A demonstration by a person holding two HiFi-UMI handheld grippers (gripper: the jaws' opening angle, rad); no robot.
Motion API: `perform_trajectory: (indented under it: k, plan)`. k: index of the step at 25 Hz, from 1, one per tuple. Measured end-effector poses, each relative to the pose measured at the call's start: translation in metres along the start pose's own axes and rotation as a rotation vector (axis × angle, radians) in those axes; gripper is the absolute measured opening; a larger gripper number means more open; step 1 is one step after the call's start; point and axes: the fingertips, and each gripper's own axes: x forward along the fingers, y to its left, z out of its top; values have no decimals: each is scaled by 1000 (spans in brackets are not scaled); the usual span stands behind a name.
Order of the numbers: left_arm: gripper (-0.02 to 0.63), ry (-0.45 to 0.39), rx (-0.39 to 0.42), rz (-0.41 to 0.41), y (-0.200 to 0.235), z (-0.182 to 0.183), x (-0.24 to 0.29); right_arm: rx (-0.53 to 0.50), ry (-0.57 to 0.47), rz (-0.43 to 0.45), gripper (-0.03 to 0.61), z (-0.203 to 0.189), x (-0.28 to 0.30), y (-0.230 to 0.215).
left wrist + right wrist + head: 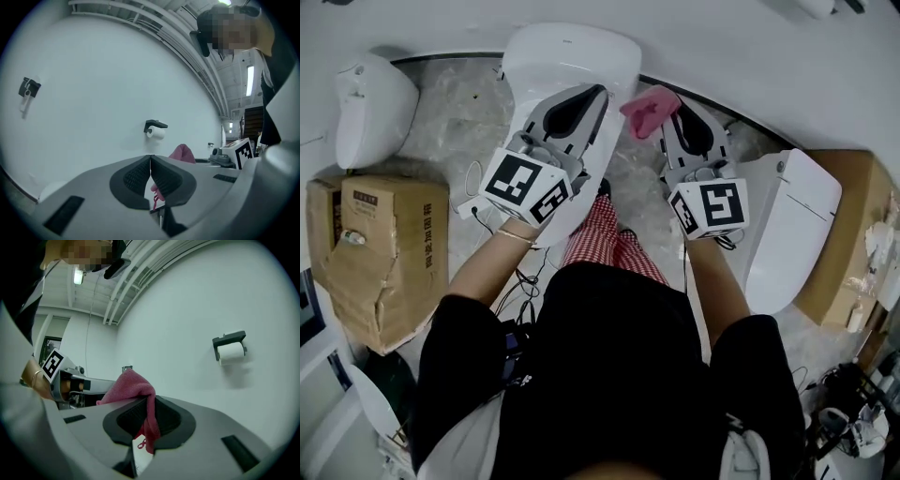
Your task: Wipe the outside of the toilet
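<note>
Pink cloth (647, 111) pinched in right tool (673, 111), toilet (581, 56) lengthwise toward wall (750, 47)

Mock bathroom or storeroom, several toilets (572, 58), cardboard boxes (382, 258), wall toilet-roll holder (155, 130)

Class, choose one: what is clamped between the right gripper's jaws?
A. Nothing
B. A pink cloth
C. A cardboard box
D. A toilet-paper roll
B: in the right gripper view, the pink cloth is pinched between the jaws of the right gripper and bunches up above them.
</note>
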Motion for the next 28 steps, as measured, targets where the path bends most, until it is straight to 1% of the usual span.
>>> perform_trajectory:
  k: [3,4,8,11,14,17,20,22,24,26,28]
  plan:
    - [11,7,-18,5,-22,-1,-22,12,-4,8,57,8,-27,11]
    - [11,12,-6,9,-30,0,-28,17,-6,13,57,11,-34,14]
    - [11,30,91,-3,-61,10,-48,8,-28,64,57,27,-55,30]
    - [11,29,107,-23,-79,19,-68,6,-48,109,57,38,-69,46]
    - [11,60,129,-19,-90,19,-95,35,-43,135,57,37,-77,60]
    - [11,65,106,23,-84,22,-122,67,-34,157,57,36,-78,79]
    - [11,10,42,61,-73,36,-150,69,-34,223,57,41,-75,103]
    - [11,-29,2,73,-64,46,-170,65,-35,243,57,44,-72,116]
    - [11,-31,13,93,-54,52,-193,68,-37,254,57,47,-69,128]
    - [11,-23,58,123,-43,58,-216,68,-32,268,57,48,-64,142]
    - [11,-36,85,138,-36,65,-236,65,-21,271,57,48,-60,156]
